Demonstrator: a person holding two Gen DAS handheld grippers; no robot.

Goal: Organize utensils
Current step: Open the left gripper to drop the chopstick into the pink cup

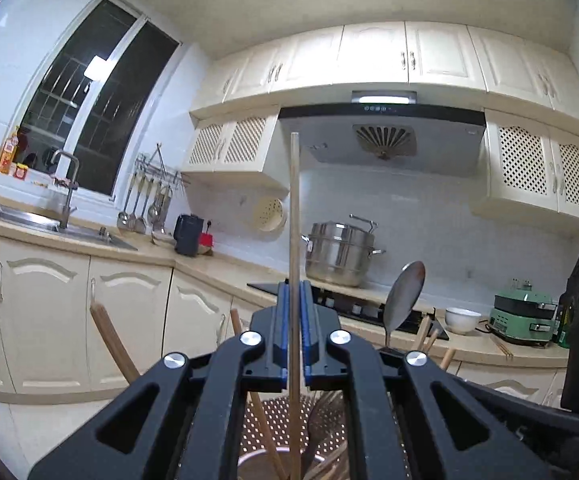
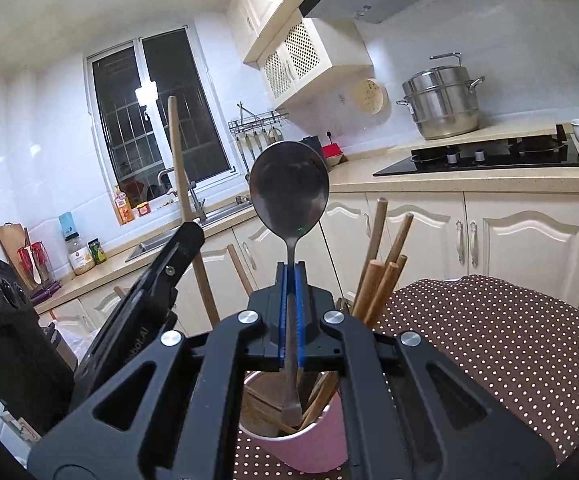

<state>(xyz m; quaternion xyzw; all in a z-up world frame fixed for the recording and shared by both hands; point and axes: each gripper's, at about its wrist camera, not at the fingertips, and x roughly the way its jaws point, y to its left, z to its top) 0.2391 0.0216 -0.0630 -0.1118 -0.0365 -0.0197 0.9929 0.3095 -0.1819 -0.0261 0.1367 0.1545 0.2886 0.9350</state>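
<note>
Right wrist view shows, near and to the right, the table under a brown cloth with white dots (image 2: 489, 340), and on it the pink round cup (image 2: 309, 448), which stands directly below the right gripper (image 2: 291, 276). Several wooden chopsticks (image 2: 381, 280) already lean in this cup, mostly on its right side. The right gripper is pinching the thin handle of a steel spoon (image 2: 288, 188), bowl upward and nearly upright, with the handle's end just inside the cup mouth. To the left, the left gripper (image 2: 187, 236) is pinching one upright wooden chopstick (image 2: 179, 160); in the left wrist view this same stick (image 1: 295, 208) rises between its blue pads (image 1: 285, 320). For doing the step well, I judge each utensil should stay vertical, go down into a free gap between the leaning sticks, and be released only when its end is deep inside, so the light cup is not pushed over.
</note>
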